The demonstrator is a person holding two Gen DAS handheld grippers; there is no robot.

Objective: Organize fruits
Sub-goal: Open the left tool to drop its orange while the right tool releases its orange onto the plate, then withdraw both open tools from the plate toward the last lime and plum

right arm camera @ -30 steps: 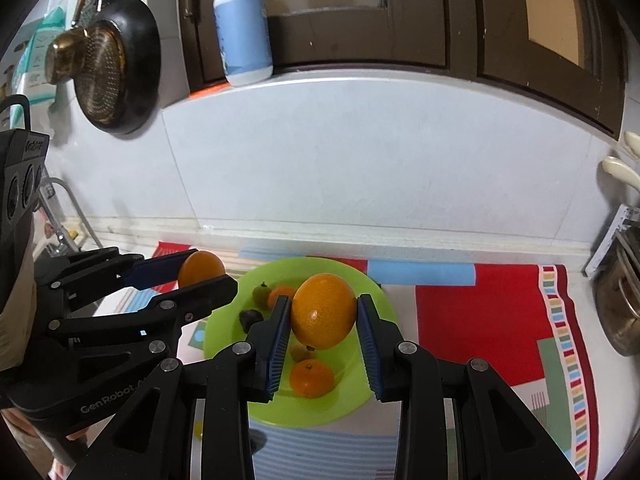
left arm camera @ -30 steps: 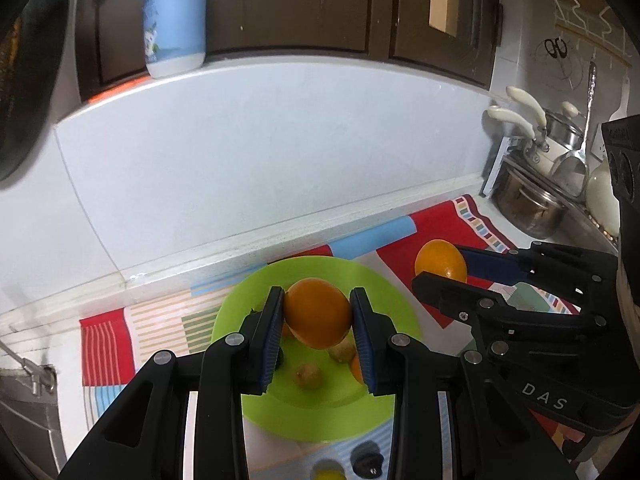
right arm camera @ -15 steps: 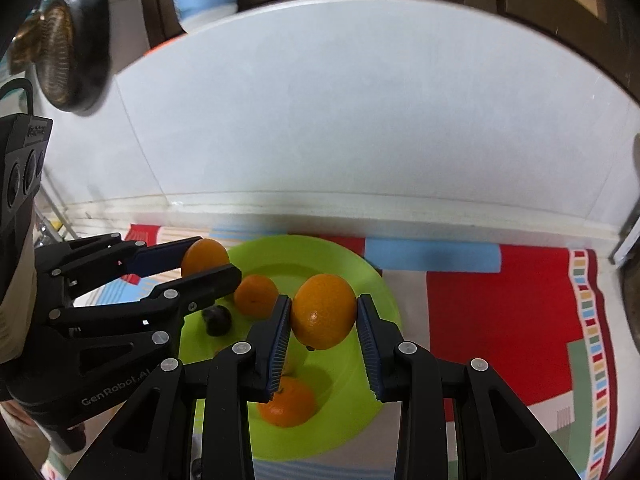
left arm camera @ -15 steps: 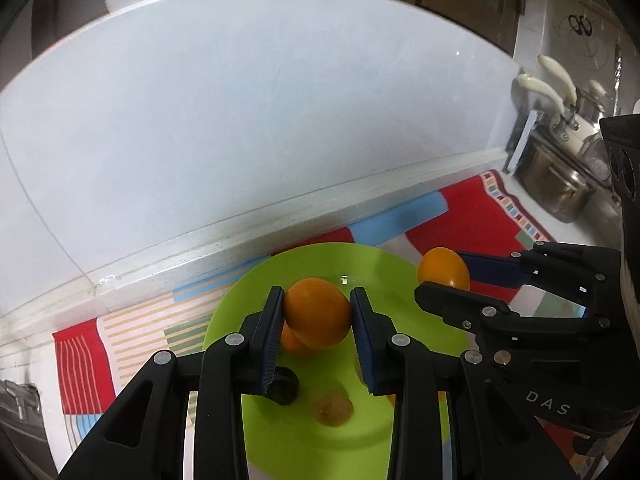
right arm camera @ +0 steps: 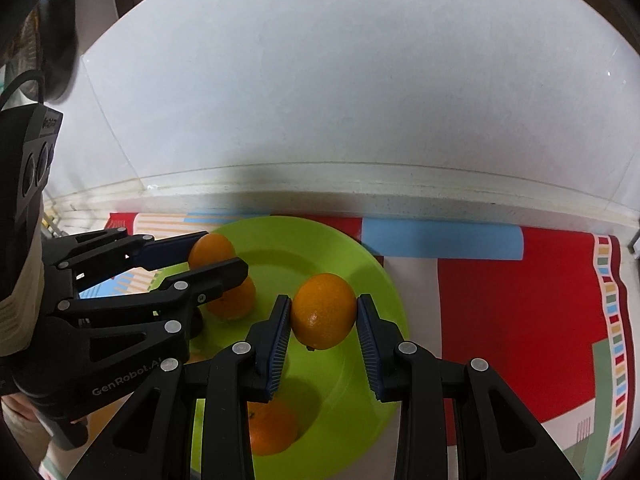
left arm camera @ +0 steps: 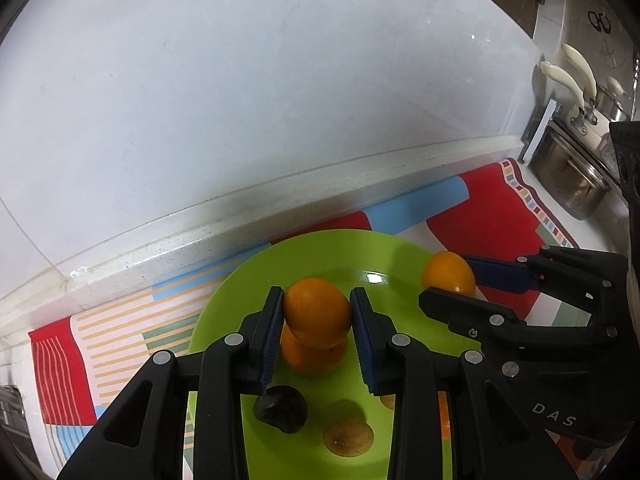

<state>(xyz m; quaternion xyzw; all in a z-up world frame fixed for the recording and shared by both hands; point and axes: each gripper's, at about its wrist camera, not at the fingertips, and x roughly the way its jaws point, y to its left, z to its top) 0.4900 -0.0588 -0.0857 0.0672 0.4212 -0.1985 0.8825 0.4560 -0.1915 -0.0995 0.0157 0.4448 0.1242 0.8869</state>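
Note:
A lime green plate (left arm camera: pixel 320 252) lies on a striped cloth and also shows in the right wrist view (right arm camera: pixel 304 236). My left gripper (left arm camera: pixel 317 312) is shut on an orange (left arm camera: pixel 316 312) just above another orange (left arm camera: pixel 308 356) on the plate. My right gripper (right arm camera: pixel 323 312) is shut on a second orange (right arm camera: pixel 323 312) over the plate's right half. In the left wrist view the right gripper's orange (left arm camera: pixel 448 274) sits at the plate's right rim. A dark fruit (left arm camera: pixel 280 410) and a brown fruit (left arm camera: pixel 348 436) lie on the plate. One more orange (right arm camera: pixel 272 426) lies near the plate's front.
A white tiled wall (left arm camera: pixel 280 100) and a raised ledge (left arm camera: pixel 240 216) stand right behind the plate. Steel pots (left arm camera: pixel 572 180) with cream handles stand at the far right. The red and striped cloth (right arm camera: pixel 520 300) covers the counter to the right.
Both grippers have moved forward and down toward the plate, each still holding its orange. The plate and wall look larger and closer now.

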